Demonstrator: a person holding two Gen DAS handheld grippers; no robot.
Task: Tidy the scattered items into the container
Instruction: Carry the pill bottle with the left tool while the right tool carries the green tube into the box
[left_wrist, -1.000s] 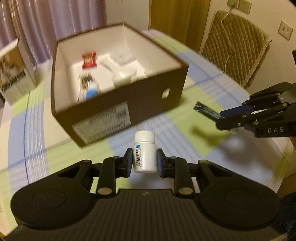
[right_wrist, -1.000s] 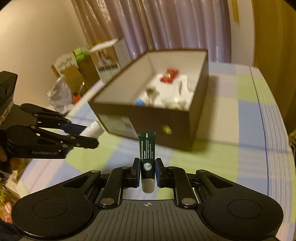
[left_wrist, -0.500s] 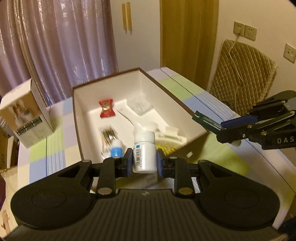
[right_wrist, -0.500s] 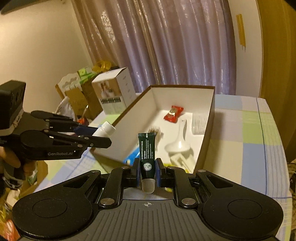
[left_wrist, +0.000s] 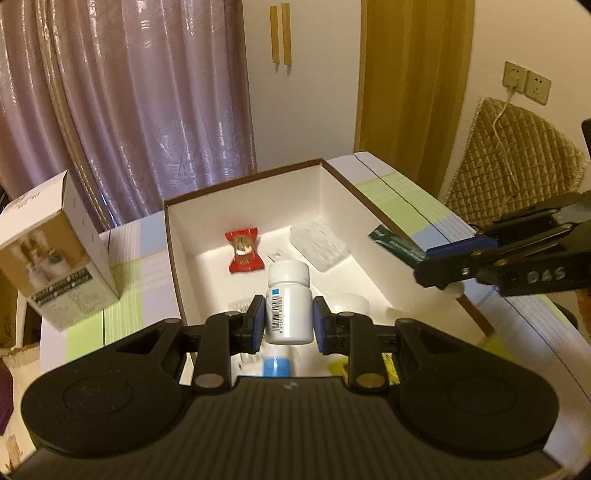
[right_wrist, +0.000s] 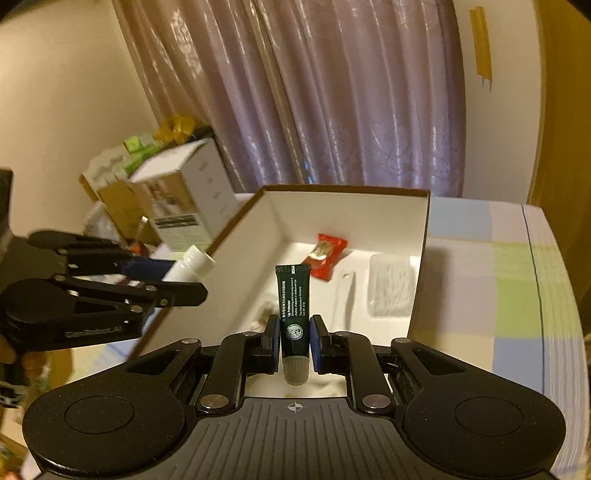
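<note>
My left gripper (left_wrist: 289, 325) is shut on a white pill bottle (left_wrist: 289, 301) with a barcode label and holds it above the open brown box (left_wrist: 171, 251) with white inside. My right gripper (right_wrist: 293, 343) is shut on a dark green tube (right_wrist: 293, 302), cap toward me, also above the box (right_wrist: 419, 280). The right gripper with the tube (left_wrist: 397, 245) shows at the right of the left wrist view. The left gripper with the bottle (right_wrist: 190, 266) shows at the left of the right wrist view. In the box lie a red candy wrapper (left_wrist: 243, 250) and a clear plastic packet (left_wrist: 319, 243).
The box stands on a table with a checked cloth (right_wrist: 517, 280). A white carton (left_wrist: 55, 258) stands left of the box. A chair with a quilted cover (left_wrist: 509, 166) is at the right. Curtains (left_wrist: 147, 110) hang behind. Cardboard boxes (right_wrist: 122, 184) are stacked beyond the table.
Both grippers have risen and moved forward over the box with their loads. One second ago they were in front of the box's near wall; now its inside lies below them.
</note>
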